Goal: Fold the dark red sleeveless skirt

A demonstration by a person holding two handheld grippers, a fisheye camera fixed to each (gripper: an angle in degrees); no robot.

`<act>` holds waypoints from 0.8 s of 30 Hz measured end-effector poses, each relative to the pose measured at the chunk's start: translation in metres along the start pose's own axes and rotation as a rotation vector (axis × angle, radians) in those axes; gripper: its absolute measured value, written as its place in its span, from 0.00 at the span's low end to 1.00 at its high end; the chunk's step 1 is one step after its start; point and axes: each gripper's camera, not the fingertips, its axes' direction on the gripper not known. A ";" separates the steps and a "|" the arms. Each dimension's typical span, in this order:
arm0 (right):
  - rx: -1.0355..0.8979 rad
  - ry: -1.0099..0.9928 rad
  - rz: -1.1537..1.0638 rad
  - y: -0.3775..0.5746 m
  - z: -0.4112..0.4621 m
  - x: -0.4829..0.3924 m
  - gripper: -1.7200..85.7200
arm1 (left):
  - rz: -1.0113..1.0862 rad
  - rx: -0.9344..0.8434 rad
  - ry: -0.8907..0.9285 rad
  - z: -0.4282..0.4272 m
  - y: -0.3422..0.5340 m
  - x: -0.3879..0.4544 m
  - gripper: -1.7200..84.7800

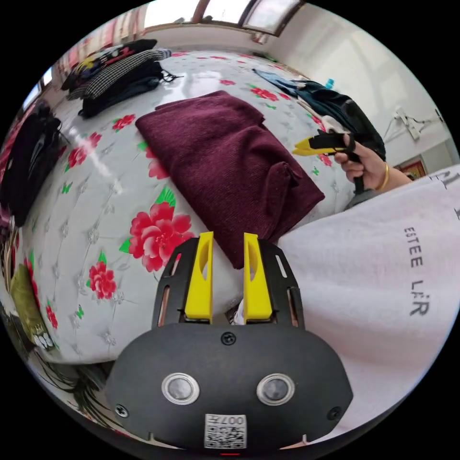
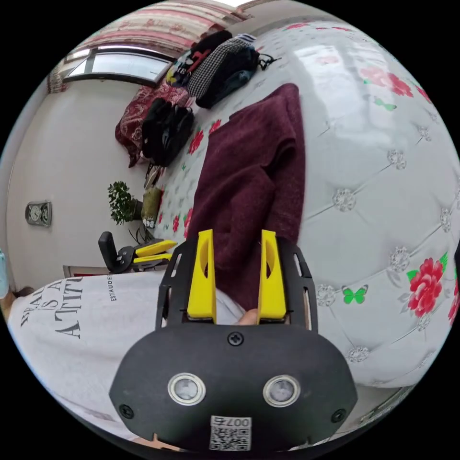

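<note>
Skirt [image 1: 225, 163]: knit, folded, laid near bed [image 1: 86, 211] edge.
Left gripper [image 1: 228, 239]: jaws parted, empty.
Right gripper [image 2: 236, 239]: jaws parted, empty.

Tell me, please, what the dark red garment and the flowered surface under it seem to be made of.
The dark red garment looks like a soft knit, perhaps wool or acrylic: matte, with fine ribbing and a fuzzy face. The flowered surface looks like glossy padded vinyl or faux leather: it mirrors the window light and is tufted with small buttons.
</note>
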 end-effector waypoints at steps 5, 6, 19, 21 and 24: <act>-0.222 0.092 -0.032 0.002 0.038 -0.030 0.09 | -0.100 -0.101 -0.052 0.059 0.011 -0.021 0.14; -0.235 0.100 -0.043 0.003 0.035 -0.033 0.08 | -0.123 -0.106 -0.035 0.066 0.017 -0.032 0.13; -0.064 -0.016 0.030 0.087 -0.080 -0.017 0.11 | -0.259 0.031 0.223 0.058 0.113 -0.116 0.16; -0.101 -0.012 0.045 0.089 -0.071 -0.015 0.10 | -0.245 0.005 0.269 0.070 0.115 -0.121 0.17; -0.132 0.000 0.057 0.088 -0.057 -0.015 0.09 | -0.216 0.008 0.215 0.084 0.122 -0.130 0.16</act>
